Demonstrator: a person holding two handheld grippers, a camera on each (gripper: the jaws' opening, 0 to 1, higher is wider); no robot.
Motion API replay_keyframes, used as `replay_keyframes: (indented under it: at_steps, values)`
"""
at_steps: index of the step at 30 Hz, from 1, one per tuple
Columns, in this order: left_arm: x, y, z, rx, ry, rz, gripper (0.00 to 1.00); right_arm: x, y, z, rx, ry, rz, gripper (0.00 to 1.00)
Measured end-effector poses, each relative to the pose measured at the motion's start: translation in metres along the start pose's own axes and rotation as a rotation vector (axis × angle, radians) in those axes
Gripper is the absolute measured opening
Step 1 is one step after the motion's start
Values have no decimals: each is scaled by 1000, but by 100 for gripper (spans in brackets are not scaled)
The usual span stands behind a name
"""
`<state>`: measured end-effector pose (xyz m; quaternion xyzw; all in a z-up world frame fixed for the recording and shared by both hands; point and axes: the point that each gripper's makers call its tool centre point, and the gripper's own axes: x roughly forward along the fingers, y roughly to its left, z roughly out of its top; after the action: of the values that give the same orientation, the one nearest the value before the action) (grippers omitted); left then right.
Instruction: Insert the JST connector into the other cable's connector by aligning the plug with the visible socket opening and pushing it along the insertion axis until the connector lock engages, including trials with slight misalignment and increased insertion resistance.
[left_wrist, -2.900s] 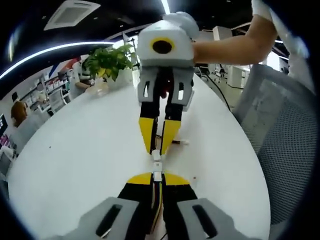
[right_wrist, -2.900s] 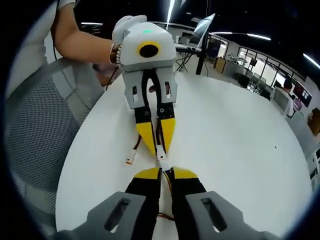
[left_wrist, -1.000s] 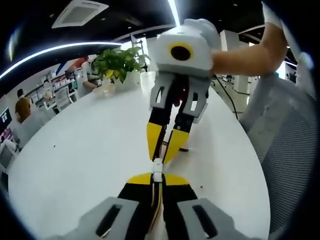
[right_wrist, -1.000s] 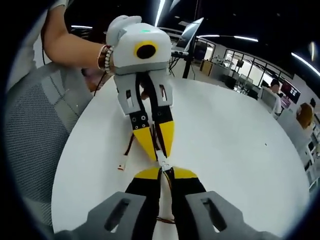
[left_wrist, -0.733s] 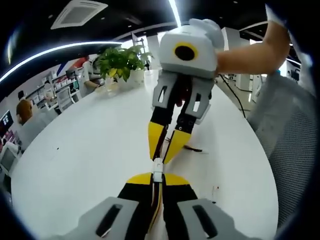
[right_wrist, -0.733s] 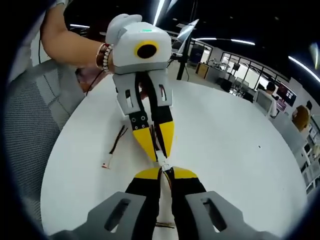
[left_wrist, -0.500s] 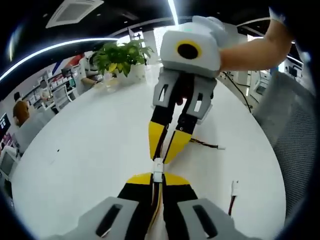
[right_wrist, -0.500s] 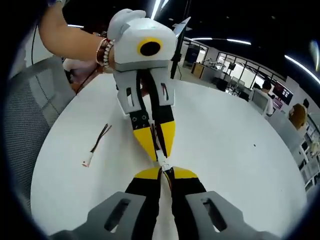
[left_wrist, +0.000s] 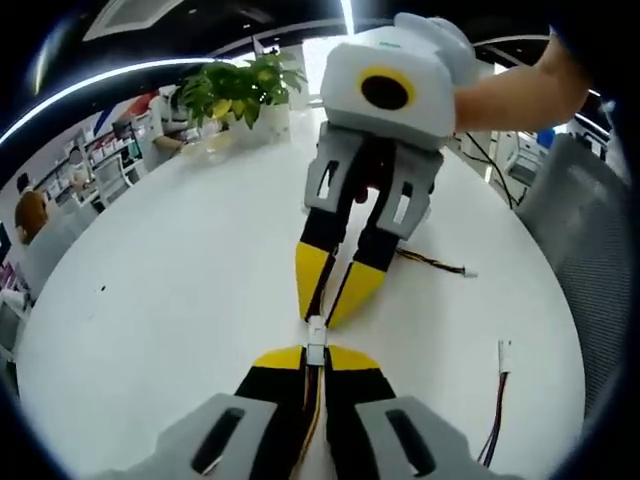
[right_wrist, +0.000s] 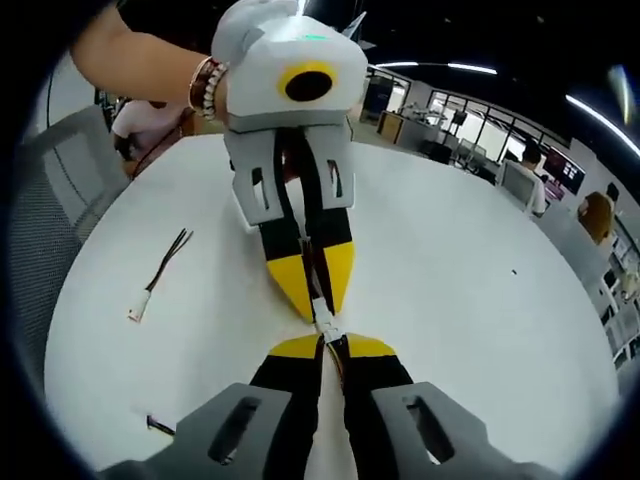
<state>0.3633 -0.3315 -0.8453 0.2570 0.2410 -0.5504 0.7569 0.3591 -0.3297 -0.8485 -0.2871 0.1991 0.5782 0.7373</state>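
My left claw is clenched on its cable, the yellow tips pressed together around the wires with a small white plug sticking out just past them. Straight ahead, my right claw comes in tip to tip, also clamped tight on its own cable, and its white socket touches the plug end to end; whether the lock has caught I cannot tell.

In the right gripper view it reads the same from the other side: my right claw pinches the wires behind the white socket, and the left claw points down at it with the plug meeting it in line. The joined connectors hang just above the white table.

Further out, a spare cable lies on the table to the right of the claws, and another lies nearer the edge. In the right gripper view one spare cable lies left of the claws. A plant stands at the far rim, and my hand grips the left claw's housing.
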Motion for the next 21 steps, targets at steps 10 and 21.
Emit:
replay_keyframes:
  at_steps: [10, 21]
  values:
    - [-2, 4, 1, 26, 32, 30, 14, 2, -3, -1, 50, 16, -27, 7]
    - [-24, -10, 1, 65, 72, 31, 15, -31, -4, 22, -7, -17, -48, 7]
